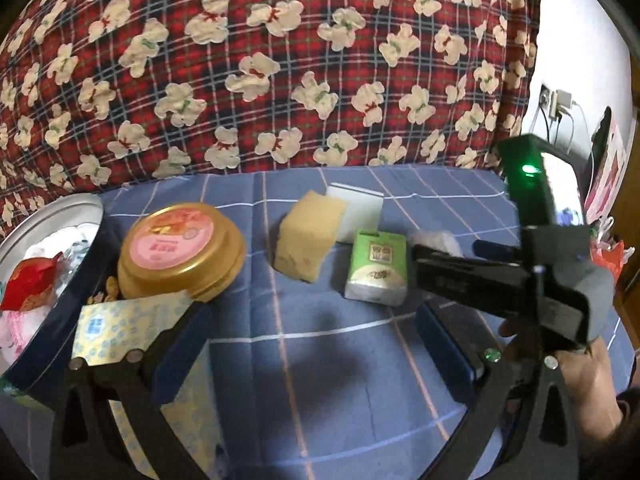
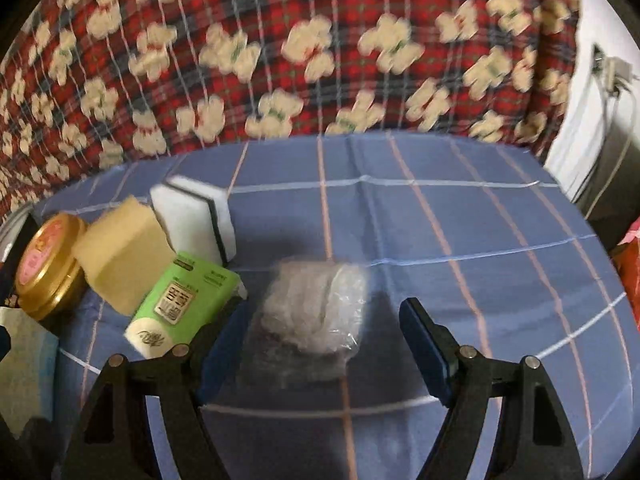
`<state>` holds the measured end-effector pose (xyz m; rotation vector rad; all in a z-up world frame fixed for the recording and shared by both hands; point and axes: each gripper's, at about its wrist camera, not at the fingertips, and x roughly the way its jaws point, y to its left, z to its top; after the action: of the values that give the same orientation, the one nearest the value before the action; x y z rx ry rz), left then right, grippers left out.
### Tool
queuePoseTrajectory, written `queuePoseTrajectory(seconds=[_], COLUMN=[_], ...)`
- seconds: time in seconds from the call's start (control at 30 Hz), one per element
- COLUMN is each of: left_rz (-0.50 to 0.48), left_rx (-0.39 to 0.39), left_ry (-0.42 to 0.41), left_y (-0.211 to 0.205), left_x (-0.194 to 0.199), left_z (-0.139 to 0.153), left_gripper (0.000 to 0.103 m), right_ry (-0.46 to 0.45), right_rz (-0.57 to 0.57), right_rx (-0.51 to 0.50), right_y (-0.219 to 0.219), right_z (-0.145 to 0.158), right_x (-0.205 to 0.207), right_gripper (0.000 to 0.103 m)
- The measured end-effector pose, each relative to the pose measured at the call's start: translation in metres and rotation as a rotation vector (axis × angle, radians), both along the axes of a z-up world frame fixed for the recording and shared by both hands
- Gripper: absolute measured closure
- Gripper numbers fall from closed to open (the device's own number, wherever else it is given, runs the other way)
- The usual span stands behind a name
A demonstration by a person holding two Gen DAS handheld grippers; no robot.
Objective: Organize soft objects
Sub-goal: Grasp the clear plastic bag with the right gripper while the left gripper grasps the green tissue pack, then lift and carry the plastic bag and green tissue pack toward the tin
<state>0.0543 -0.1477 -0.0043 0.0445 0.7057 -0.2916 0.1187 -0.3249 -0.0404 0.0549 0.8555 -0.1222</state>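
Observation:
On the blue checked sheet (image 1: 340, 392) lie a yellow sponge (image 1: 308, 236), a white sponge with a dark layer (image 1: 360, 212) and a green tissue pack (image 1: 378, 268). A clear bag of white fluff (image 2: 316, 312) lies between the fingers of my right gripper (image 2: 324, 340), which is open; its pads do not press on the bag. The left wrist view shows that gripper's black body (image 1: 480, 280) held by a hand (image 1: 580, 380). My left gripper (image 1: 312, 344) is open and empty. Its left finger overlaps a pale patterned tissue packet (image 1: 120, 328).
A gold lid with a pink label (image 1: 180, 248) leans by a round blue tin (image 1: 24, 360) holding wrapped items at the left. A red plaid quilt with bear shapes (image 1: 280, 60) rises behind. At the right are a wall socket with cables (image 1: 556, 104) and the bed's edge.

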Motion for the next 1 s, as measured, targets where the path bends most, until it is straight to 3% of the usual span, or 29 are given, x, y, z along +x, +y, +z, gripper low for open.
queuePoseTrajectory(seconds=[0.07,0.23,0.37,0.53,0.7,0.83,0.9,0.97,1.0], left_rz=[0.002,0.008,0.011,-0.020,-0.058,-0.039,-0.025,-0.022,-0.020], left_rx=[0.019,0.031,0.016,0.007,0.081,0.080,0.080,0.065,0.059], left_ry=[0.009,0.059,0.085,0.132,0.146,0.215,0.206,0.207,0.204], left_y=[-0.007,-0.019,-0.030,-0.057,-0.083,-0.087,-0.086,-0.084,-0.083], left_x=[0.005,0.020,0.031,0.043,0.055,0.074,0.081,0.086,0.087], left_z=[-0.004,-0.015,-0.019,-0.025,-0.035,-0.047,-0.048,-0.048,-0.047], left_gripper=[0.000,0.000,0.000,0.004,0.030,0.035,0.037,0.055,0.055], right_ry=[0.031,0.016,-0.023,-0.159,-0.225,-0.237,-0.237,-0.238,-0.240], right_rz=[0.030,0.060,0.032,-0.036,-0.055,-0.059,-0.065,-0.060,-0.057], right_rx=[0.022,0.091,0.187,0.189,0.162,0.182,0.165,0.175,0.172], right_y=[0.001,-0.010,-0.032,-0.048,-0.051,-0.052,-0.052,-0.052,-0.051], right_z=[-0.005,-0.003,-0.001,0.024,0.036,0.039,0.039,0.039,0.040], right_x=[0.004,-0.006,-0.019,-0.033,-0.038,-0.038,-0.038,-0.038,-0.039], right_gripper=[0.053,0.090,0.090,0.090,0.090,0.090,0.090,0.090,0.090])
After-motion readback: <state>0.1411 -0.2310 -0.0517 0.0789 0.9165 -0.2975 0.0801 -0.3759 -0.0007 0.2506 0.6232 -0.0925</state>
